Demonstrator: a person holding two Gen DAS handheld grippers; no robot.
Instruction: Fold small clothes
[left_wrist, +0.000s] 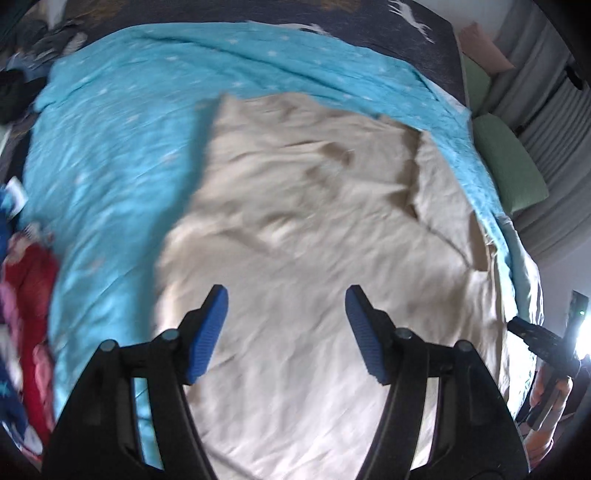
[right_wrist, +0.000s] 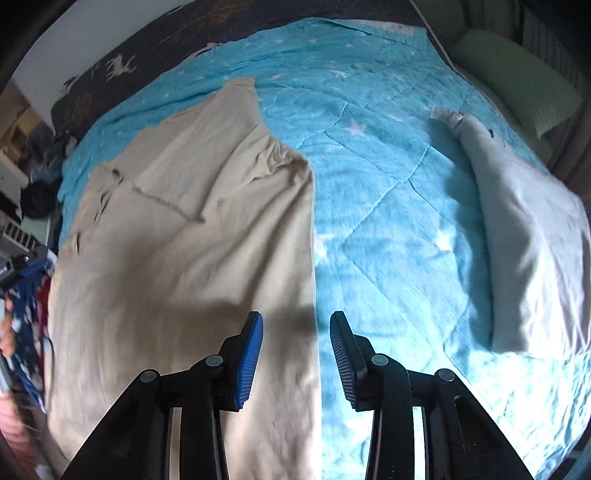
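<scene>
A beige garment (left_wrist: 314, 229) lies spread flat on a turquoise star-print blanket (left_wrist: 110, 147); it also shows in the right wrist view (right_wrist: 177, 240). My left gripper (left_wrist: 286, 295) is open and empty, hovering over the garment's near part. My right gripper (right_wrist: 296, 321) is open and empty, over the garment's right edge where it meets the blanket (right_wrist: 388, 184). The right gripper's body also shows at the right edge of the left wrist view (left_wrist: 543, 339).
A pale grey folded garment (right_wrist: 532, 236) lies on the blanket at right. Red, pink and navy clothes (left_wrist: 26, 295) are piled at the left. Green pillows (left_wrist: 506, 162) lie beyond the blanket's right edge. A dark deer-print cover (right_wrist: 122, 66) runs along the far side.
</scene>
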